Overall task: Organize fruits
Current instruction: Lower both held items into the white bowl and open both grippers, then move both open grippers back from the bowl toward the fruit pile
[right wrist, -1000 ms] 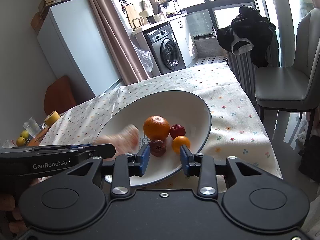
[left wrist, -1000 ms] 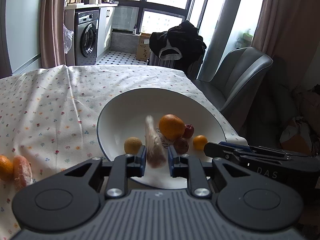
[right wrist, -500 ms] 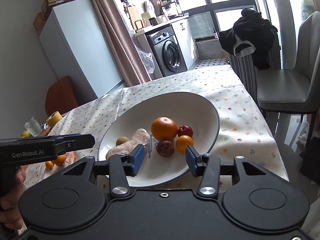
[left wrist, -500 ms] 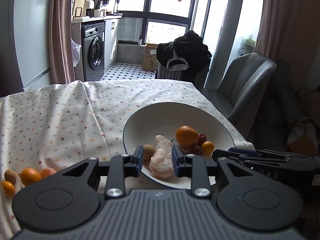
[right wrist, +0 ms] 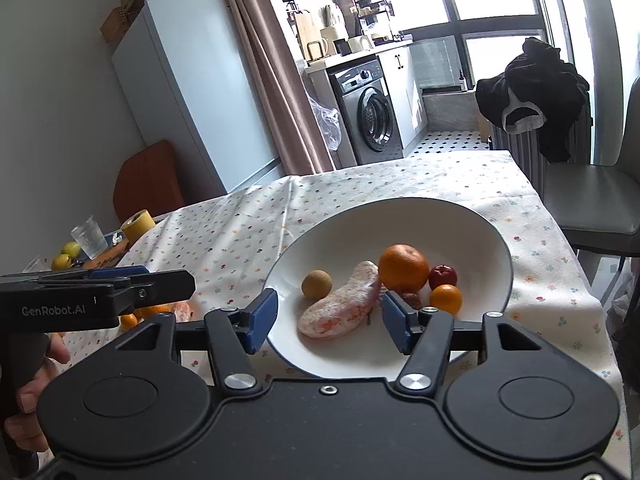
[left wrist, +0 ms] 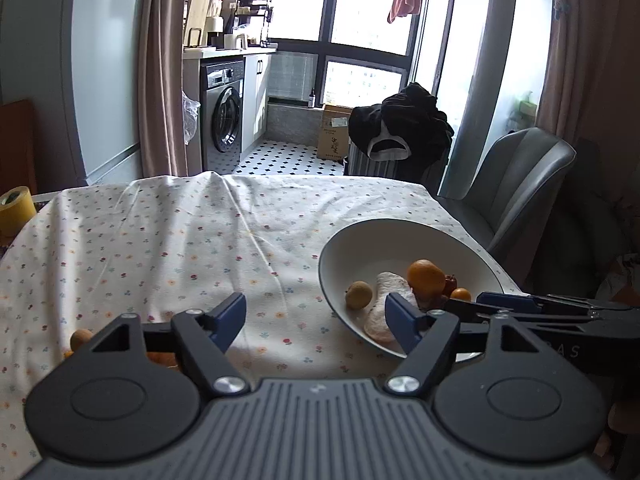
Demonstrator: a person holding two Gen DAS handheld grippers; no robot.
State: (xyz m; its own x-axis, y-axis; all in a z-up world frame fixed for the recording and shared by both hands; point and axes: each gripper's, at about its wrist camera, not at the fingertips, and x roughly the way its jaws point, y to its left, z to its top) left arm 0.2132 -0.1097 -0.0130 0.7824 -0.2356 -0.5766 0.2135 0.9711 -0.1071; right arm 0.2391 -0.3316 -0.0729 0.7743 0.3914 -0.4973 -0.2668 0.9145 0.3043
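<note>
both claws spread, empty: left claw (left wrist: pixel 316 318), right claw (right wrist: pixel 326 316). risk: right claw clips bowl (right wrist: pixel 460 216) rim, wrapped fruit (right wrist: pixel 340 306) rolls off onto counter (right wrist: pixel 240 232).

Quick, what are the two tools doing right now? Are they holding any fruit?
Left tool: open, holding nothing.
Right tool: open, holding nothing, hovering at the near rim of the white bowl.

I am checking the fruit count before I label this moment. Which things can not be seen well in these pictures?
- Loose fruits on the tablecloth: left wrist view, mostly behind the left gripper; right wrist view, behind its body.
- Dark fruit under the big orange: right wrist view, partly covered by the right gripper finger.
- Bowl near rim: hidden by gripper bodies.
</note>
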